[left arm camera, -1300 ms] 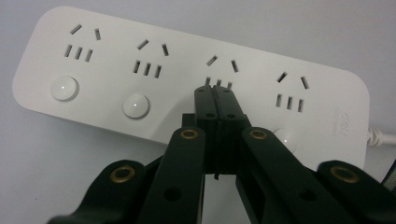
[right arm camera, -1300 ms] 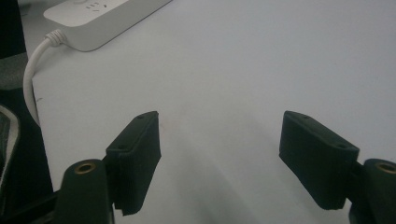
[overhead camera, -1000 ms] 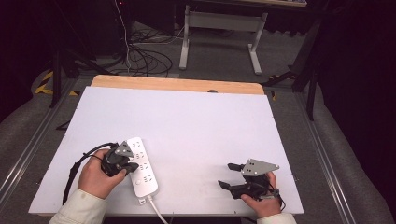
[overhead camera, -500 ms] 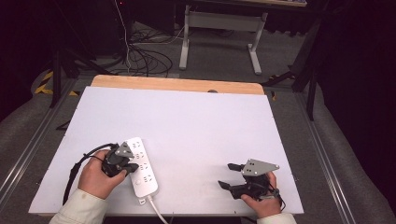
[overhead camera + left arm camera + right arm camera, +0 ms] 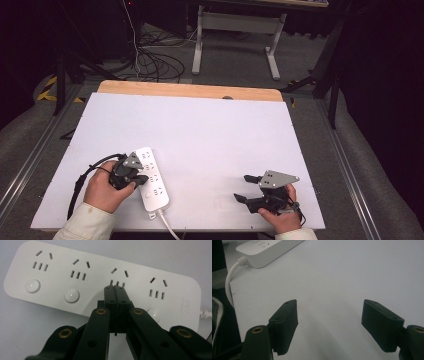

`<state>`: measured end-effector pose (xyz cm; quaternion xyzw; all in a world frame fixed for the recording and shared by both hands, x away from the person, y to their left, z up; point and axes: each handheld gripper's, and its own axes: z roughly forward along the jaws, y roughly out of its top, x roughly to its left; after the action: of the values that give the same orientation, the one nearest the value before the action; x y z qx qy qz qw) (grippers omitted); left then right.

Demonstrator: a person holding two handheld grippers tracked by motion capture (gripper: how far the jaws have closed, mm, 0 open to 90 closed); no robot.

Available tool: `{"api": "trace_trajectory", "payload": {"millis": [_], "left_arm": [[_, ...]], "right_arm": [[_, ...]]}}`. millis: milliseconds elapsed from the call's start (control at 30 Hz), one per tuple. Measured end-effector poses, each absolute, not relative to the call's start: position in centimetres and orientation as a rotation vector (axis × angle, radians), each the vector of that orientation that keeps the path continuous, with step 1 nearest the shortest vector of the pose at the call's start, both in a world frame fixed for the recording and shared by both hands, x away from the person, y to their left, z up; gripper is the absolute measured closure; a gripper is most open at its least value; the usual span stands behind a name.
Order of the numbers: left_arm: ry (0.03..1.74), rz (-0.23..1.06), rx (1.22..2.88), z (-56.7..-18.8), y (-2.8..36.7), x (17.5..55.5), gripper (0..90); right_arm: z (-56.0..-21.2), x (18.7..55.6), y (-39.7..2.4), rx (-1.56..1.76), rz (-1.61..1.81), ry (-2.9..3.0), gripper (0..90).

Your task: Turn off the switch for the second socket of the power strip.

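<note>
A white power strip point(image 5: 153, 181) lies on the white table point(image 5: 210, 130) at the front left, its cable point(image 5: 169, 229) running off the front edge. My left gripper point(image 5: 142, 179) is shut, and its joined tips point(image 5: 115, 290) rest on the power strip point(image 5: 95, 275) below the third socket from the left. Round buttons point(image 5: 32, 285) sit below the other sockets; that spot's button is hidden by the jaws. At the front right my right gripper point(image 5: 244, 188) lies low over the bare table, open, with nothing between its pads point(image 5: 329, 315). The strip's cable end point(image 5: 257, 255) shows at that view's upper left.
A wooden strip point(image 5: 190, 90) borders the table's far edge. Metal rails point(image 5: 345, 160) run along both sides. Beyond the table, loose cables point(image 5: 150, 57) lie on the floor beside a desk frame point(image 5: 235, 25). Bare table surface lies between the grippers.
</note>
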<state>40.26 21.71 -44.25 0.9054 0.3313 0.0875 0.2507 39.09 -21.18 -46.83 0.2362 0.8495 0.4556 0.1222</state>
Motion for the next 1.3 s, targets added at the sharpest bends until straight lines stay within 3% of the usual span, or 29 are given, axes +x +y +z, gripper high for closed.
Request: {"api": "trace_trajectory", "payload": {"millis": [1067, 1300], "left_arm": [[0.919, 0.212, 2.442, -44.46, 21.97, 40.29, 90.0], [0.922, 0.288, 2.4, -44.32, 22.23, 39.93, 90.0]], "right_arm": [[-46.84, 39.09, -21.24, 0.698, 1.331, 2.477, 29.6], [-46.85, 39.11, -21.29, 0.699, 1.329, 2.477, 29.6]]}}
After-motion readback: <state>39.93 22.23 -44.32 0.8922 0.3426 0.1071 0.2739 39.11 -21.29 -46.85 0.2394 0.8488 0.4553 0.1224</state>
